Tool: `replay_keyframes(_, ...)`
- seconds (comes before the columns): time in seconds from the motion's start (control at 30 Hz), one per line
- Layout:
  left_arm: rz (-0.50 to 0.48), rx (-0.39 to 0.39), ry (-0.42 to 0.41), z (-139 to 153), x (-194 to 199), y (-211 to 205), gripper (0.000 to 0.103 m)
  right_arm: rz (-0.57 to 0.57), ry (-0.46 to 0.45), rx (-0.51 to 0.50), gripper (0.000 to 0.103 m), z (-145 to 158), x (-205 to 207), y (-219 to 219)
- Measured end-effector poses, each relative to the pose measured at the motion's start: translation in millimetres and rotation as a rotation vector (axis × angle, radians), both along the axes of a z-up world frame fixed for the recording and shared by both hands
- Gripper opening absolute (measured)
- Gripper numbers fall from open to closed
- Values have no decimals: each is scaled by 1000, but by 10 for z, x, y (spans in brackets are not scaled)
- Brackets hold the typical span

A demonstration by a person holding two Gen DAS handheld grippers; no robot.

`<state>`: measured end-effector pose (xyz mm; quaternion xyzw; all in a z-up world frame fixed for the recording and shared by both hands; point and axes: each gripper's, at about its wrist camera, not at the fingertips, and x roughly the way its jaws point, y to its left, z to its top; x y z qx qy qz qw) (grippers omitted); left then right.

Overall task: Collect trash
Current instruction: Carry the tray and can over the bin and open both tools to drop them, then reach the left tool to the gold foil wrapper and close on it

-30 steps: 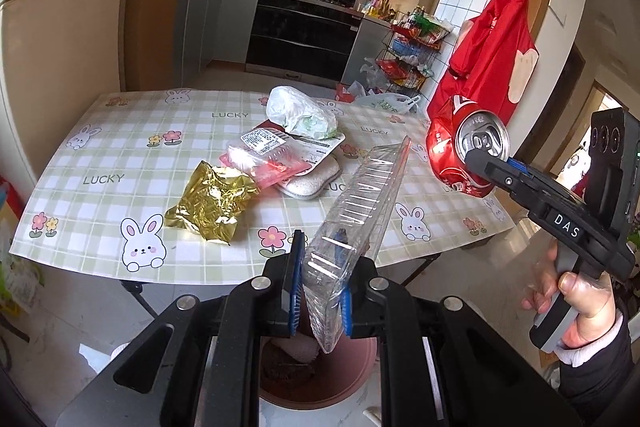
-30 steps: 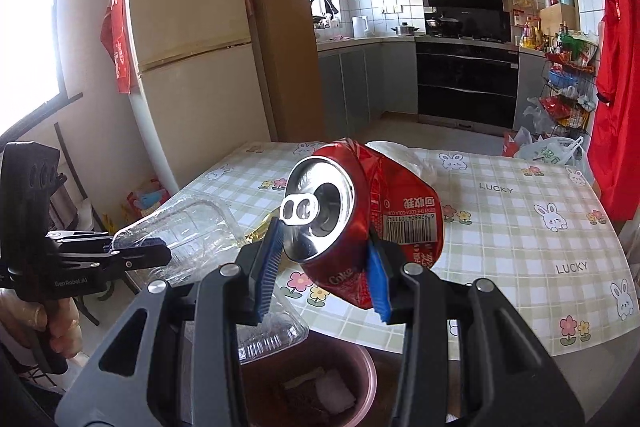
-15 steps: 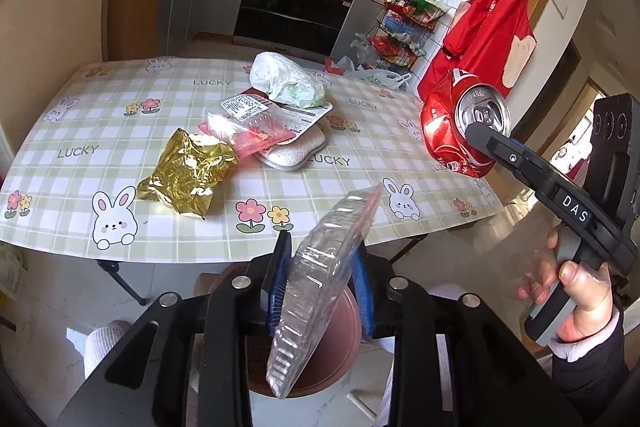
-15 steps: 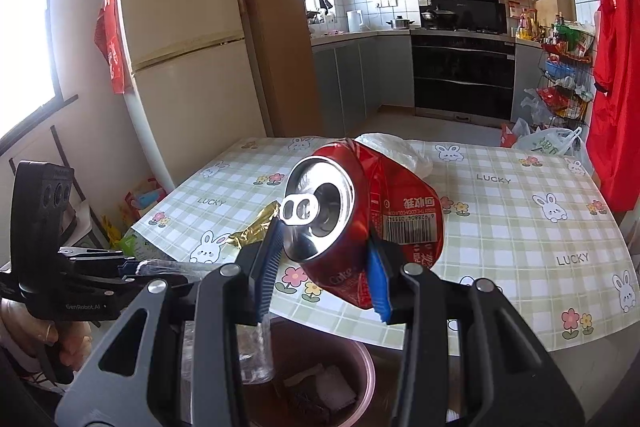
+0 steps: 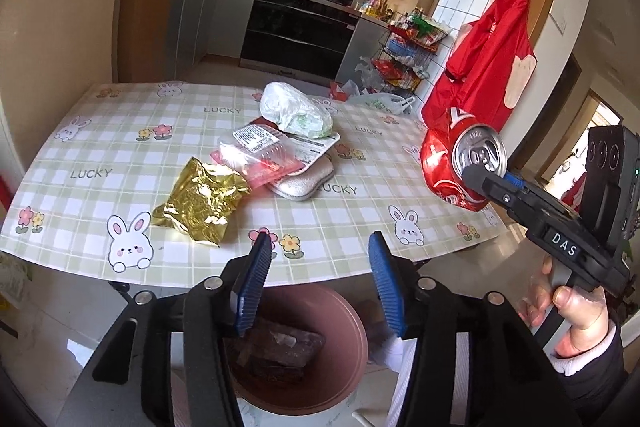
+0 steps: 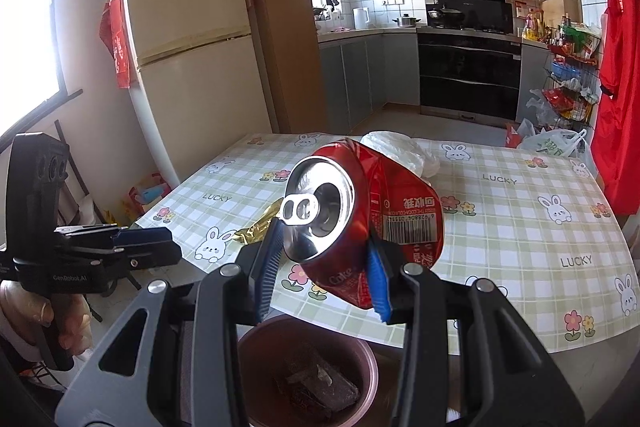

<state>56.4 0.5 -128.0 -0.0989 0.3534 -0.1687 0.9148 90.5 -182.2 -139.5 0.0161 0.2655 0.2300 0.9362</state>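
Your right gripper [image 6: 324, 261] is clamped on the crushed red can [image 6: 360, 223], its blue pads pressing the dented sides, with the silver top and pull tab turned toward the camera. You hold the can in the air over the near edge of the table [image 5: 92, 147], above the pink bin [image 5: 352, 343]. In the left wrist view the same can [image 5: 460, 163] hangs off to the right, gripped by the black finger ahead of your right hand [image 5: 576, 319].

Your left gripper [image 5: 318, 279] stands with its jaws well apart; they have just been opening, and nothing is between them. It hangs directly above the bin.

The bin sits on the floor just in front of the table edge. Inside it lie dark, crumpled scraps; what they are cannot be told.

On the checked tablecloth, trash lies in a loose group near the middle: a gold foil wrapper [image 5: 200, 203], a clear packet with red inside [image 5: 256, 159], a silver pouch [image 5: 304, 183] partly under it, and a crumpled white plastic bag [image 5: 296, 111] behind them.
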Motion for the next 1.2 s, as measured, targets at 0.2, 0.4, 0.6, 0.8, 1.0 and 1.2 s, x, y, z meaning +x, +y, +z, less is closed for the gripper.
replay_keyframes(0.2,129,51,-126,277,-91,252,86,28,-15,5,41,73,-74,39)
replay_keyframes(0.4,235,62,-174,420,-149,557,94,71,-28,-5,41,150,-172,166)
replay_keyframes(0.6,304,54,-176,448,-201,800,96,102,-28,-22,41,194,-245,291)
replay_keyframes(0.8,324,42,-174,441,-245,891,96,119,-20,-39,41,215,-263,362)
replay_keyframes(1.0,330,35,-168,428,-240,913,96,127,-17,-60,44,213,-257,421)
replay_keyframes(1.2,339,32,-162,409,-233,940,96,122,-28,-67,59,230,-245,424)
